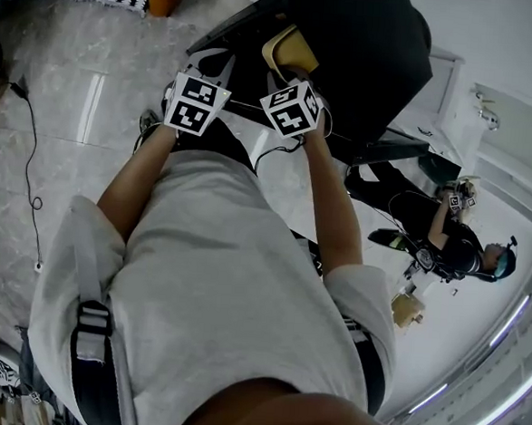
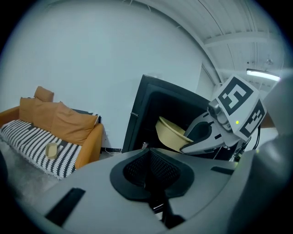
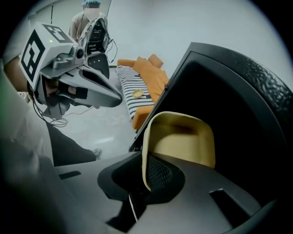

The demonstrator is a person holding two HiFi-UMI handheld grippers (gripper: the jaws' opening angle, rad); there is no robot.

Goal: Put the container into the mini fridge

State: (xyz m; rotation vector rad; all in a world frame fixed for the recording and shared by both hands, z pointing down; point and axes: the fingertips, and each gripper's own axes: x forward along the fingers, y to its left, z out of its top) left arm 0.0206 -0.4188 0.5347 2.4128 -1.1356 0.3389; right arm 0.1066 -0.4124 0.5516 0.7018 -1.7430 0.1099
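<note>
The container (image 3: 181,139) is a beige plastic tub, tipped on its side. My right gripper (image 3: 145,176) is shut on its rim. It hangs at the mouth of the open black mini fridge (image 3: 238,114), whose inside is dark. The left gripper view shows the same container (image 2: 170,134) in the right gripper (image 2: 215,135) before the fridge (image 2: 153,107). My left gripper (image 2: 149,157) is shut with nothing between its pads and stays just left of the right one. In the head view the left gripper (image 1: 197,104) and right gripper (image 1: 293,107) are side by side, with the container (image 1: 291,50) beyond them.
An orange sofa (image 2: 55,132) with a striped cover stands left of the fridge against a white wall. A cable (image 1: 33,159) trails over the pale marble floor. Another person (image 1: 446,238) with equipment stands behind me.
</note>
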